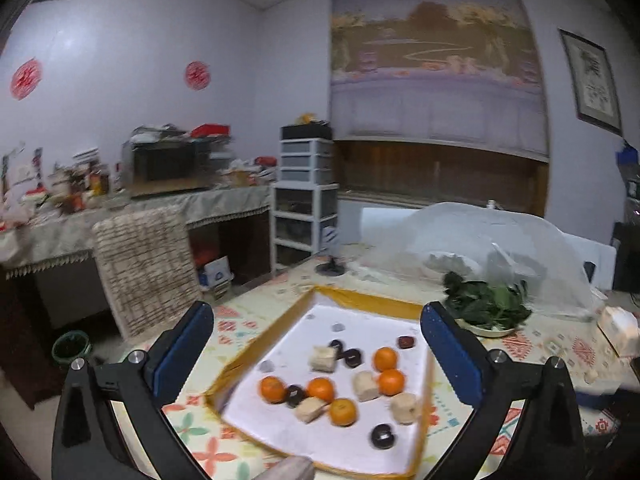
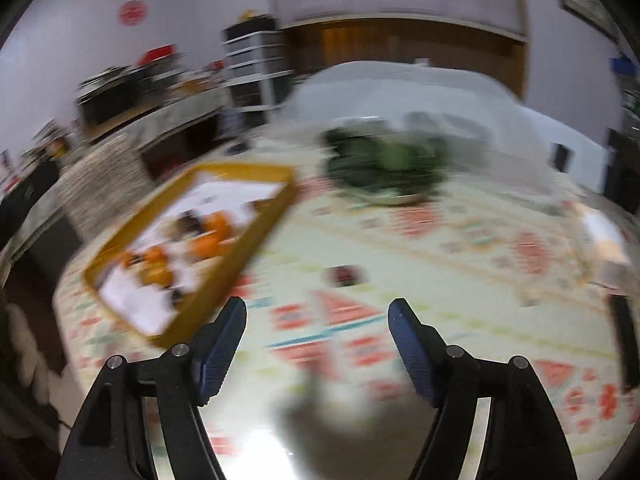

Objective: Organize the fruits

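From the left wrist view, the left gripper (image 1: pixel 316 344) stands with its blue-padded jaws spread wide and nothing between the pads. Just past them lies a shallow yellow-rimmed tray (image 1: pixel 372 302) with a white floor, resting on the patterned tablecloth (image 1: pixel 240 328). Inside the tray, five small round oranges (image 1: pixel 321 389) with bright, smooth skin sit in a loose cluster toward its near half, mixed among pale beige blocks (image 1: pixel 323 358) and dark round pieces (image 1: pixel 383 436); several touch one another. At about two o'clock from the tray sits a plate of dark leafy greens (image 1: pixel 486 304), and beyond that a translucent mesh food cover (image 1: pixel 480 236).

From the right wrist view, heavily blurred, the right gripper (image 2: pixel 318 332) is also parted, empty, over bare tablecloth. The tray lies at about ten o'clock from it, with orange blobs showing inside. A small dark object (image 2: pixel 345 275) lies on the cloth at twelve o'clock; what it is cannot be told.
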